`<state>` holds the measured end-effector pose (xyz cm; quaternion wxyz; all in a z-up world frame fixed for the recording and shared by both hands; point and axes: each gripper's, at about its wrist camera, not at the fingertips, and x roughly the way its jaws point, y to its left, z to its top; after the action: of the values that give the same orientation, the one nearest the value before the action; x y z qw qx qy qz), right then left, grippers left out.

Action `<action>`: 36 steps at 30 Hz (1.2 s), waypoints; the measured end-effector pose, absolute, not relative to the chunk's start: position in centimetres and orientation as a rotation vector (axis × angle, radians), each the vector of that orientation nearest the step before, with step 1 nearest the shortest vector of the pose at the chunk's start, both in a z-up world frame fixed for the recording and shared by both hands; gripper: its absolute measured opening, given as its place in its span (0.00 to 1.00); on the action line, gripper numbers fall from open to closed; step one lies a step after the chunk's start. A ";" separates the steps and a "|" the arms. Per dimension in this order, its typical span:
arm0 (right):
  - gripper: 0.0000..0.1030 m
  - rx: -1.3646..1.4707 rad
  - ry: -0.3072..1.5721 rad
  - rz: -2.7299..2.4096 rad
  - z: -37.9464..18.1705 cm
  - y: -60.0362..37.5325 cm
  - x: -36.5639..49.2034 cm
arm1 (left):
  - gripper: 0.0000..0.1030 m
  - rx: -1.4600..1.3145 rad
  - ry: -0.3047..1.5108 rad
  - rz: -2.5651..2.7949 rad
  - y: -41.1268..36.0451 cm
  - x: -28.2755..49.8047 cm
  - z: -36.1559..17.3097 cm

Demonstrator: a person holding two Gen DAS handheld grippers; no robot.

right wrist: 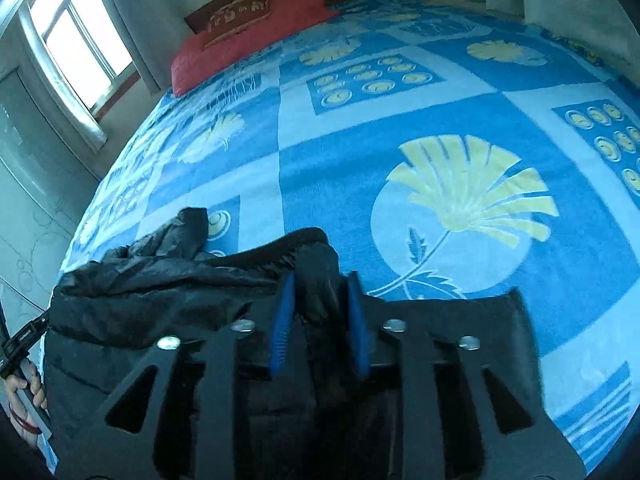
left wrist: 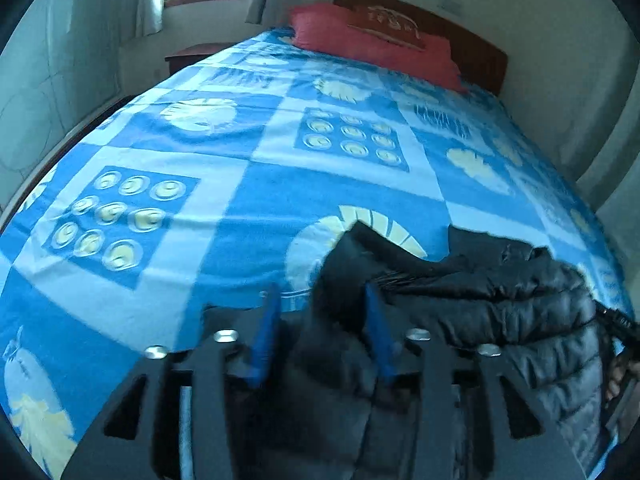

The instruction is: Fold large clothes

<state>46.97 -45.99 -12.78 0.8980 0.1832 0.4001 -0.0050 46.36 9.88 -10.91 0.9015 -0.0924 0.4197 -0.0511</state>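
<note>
A wide bed (left wrist: 248,184) fills both views, covered by a blue blanket (right wrist: 332,168) printed with pale squares, yellow leaf shapes and rows of rings. At its far end a dark wooden headboard (left wrist: 476,56) stands against the wall, with a red pillow (left wrist: 372,44) lying in front of it. A window (right wrist: 76,36) with grey curtains lets in daylight beside the head of the bed.

A black quilted jacket (left wrist: 500,304) lies bunched at the near edge of the bed, stretched between the two tools, its dark ribbed collar edge raised toward the cameras.

The left gripper (left wrist: 324,320) points down at the jacket's left end; its blue fingers (left wrist: 376,320) stand partly apart, a fold of black cloth sits between them, and the left pad shows clear of the fabric, so the grip looks loose. The right gripper (right wrist: 320,304) is at the other end, its blue fingers (right wrist: 282,316) also partly apart with a ridge of jacket between them, not visibly pinched.

A hand (right wrist: 24,396) on the left tool's handle shows at the right wrist view's lower left corner
</note>
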 end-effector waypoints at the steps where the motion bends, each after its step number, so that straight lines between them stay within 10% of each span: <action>1: 0.44 0.381 0.812 -0.027 -12.2 -46.2 46.4 | 0.49 -0.205 0.863 -0.104 10.4 46.0 -10.5; 36: 0.23 0.183 0.799 0.229 -10.7 -26.7 40.3 | 0.49 -0.174 0.811 -0.178 -1.3 36.5 -10.0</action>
<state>40.28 -26.73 -10.66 0.9109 0.0889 0.3873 0.1113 36.53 -1.30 -10.04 0.9114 -0.0844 0.3934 -0.0865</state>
